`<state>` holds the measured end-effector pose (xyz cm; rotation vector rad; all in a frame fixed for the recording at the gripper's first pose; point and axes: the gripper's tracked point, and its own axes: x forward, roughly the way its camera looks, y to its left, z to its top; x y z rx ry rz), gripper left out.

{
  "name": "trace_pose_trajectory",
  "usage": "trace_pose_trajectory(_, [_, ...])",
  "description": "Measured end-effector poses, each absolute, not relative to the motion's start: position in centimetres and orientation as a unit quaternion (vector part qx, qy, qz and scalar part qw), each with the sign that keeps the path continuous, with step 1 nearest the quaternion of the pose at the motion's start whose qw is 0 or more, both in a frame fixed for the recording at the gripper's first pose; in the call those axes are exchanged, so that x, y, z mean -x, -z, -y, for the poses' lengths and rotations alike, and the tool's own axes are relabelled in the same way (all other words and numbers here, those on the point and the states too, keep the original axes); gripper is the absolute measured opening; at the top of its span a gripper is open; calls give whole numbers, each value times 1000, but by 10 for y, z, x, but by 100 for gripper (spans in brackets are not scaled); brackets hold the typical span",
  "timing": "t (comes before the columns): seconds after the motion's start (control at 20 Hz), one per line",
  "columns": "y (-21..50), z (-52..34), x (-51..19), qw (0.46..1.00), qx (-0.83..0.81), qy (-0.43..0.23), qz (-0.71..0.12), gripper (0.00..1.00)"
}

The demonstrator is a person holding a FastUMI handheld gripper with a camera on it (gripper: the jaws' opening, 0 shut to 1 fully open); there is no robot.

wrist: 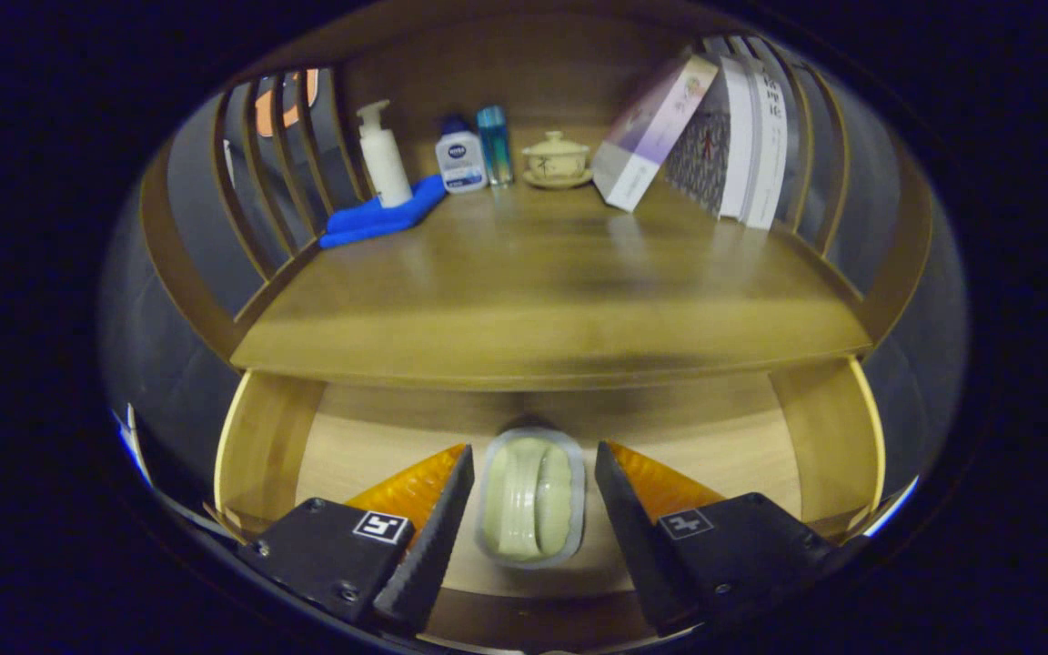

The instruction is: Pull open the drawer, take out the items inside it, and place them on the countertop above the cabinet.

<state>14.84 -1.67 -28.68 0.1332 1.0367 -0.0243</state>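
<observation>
- Drawer of pale wood stands pulled open; a pale green ribbed object in clear wrap lies inside.
- Gripper spread wide, fingers flanking the object, not touching.
- Wooden bench above.

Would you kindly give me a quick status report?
Gripper open, fingers straddling pale green plastic-wrapped item. Wooden drawer pulled open, item lying inside. Nothing blocking.

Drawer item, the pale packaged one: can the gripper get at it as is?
Probably yes. The drawer is open, the gripper fingers are spread either side of the pale package, nothing covering it.
</observation>
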Motion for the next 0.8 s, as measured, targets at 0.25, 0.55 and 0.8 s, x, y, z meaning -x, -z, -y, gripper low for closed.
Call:
trace_pose_trajectory(0.25, [304,7,-140,834,-61,1,-548,69])
trace_pose_trajectory(0.55, [312,11,-141,811,-43,21,-583,45])
trace_pose_trajectory(0.8, [312,6,-136,798,-53,16,-601,23])
